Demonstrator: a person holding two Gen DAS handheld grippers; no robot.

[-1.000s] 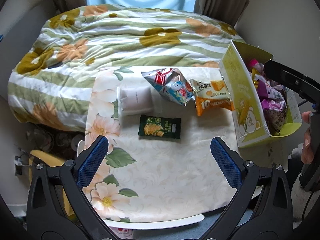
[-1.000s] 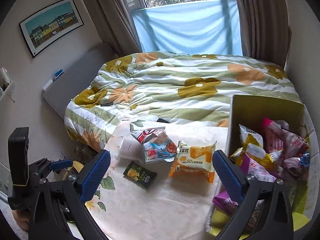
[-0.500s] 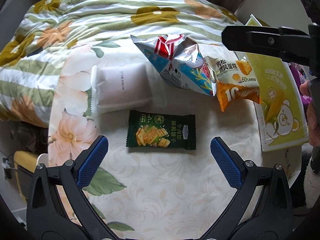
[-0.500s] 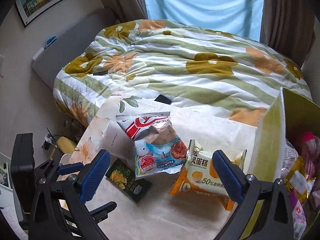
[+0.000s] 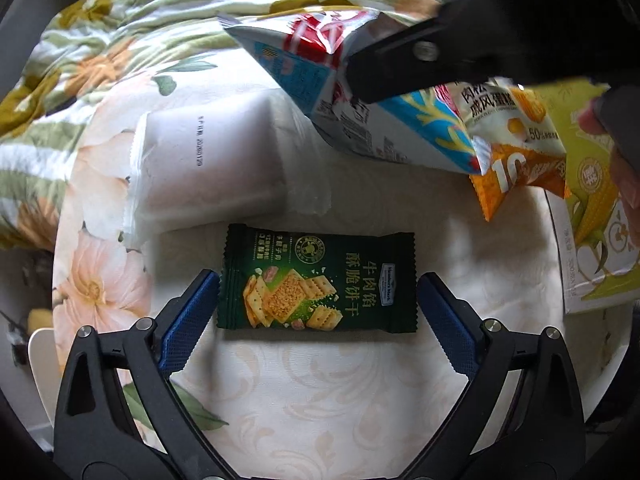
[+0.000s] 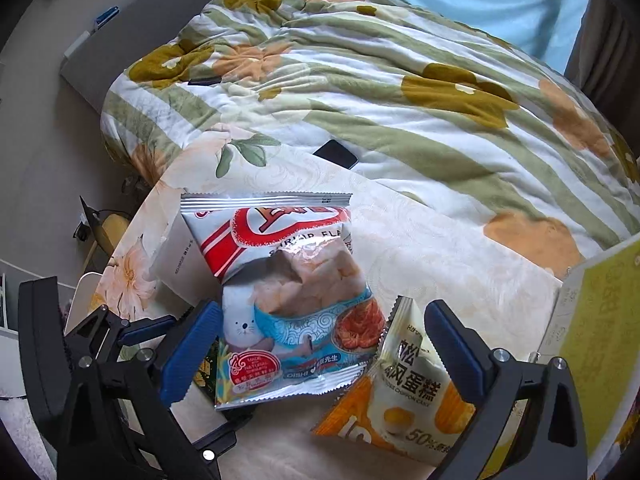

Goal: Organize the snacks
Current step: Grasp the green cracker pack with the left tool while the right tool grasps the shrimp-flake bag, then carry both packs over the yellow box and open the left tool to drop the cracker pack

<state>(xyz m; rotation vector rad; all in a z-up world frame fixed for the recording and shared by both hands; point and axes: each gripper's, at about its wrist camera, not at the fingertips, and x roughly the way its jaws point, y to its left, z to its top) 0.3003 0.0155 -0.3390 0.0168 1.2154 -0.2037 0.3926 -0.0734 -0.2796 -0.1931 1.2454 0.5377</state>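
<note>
A dark green cracker packet (image 5: 318, 282) lies flat on the floral tablecloth. My left gripper (image 5: 318, 278) straddles it with a blue pad at each short end; the jaws are closing and the pads are close to its edges without visibly pressing. My right gripper (image 6: 322, 312) hangs open over a silver, red and blue shrimp chip bag (image 6: 296, 300), whose lower part lies between the pads. An orange and white cake packet (image 6: 400, 392) overlaps that bag's right corner. In the left wrist view a black finger (image 5: 400, 64) of the right gripper crosses the chip bag (image 5: 380, 132).
A white wrapped packet (image 5: 208, 168) lies just behind the green one. A yellow-green carton (image 6: 600, 320) stands at the table's right end, with a hand (image 5: 624, 184) beside it. Behind the table are a bed with a flowered quilt (image 6: 400, 100) and a dark phone (image 6: 336, 154).
Both grippers have come down toward the table. The left one now has the green packet between its pads, set slightly narrower. The right one has moved over the chip bag.
</note>
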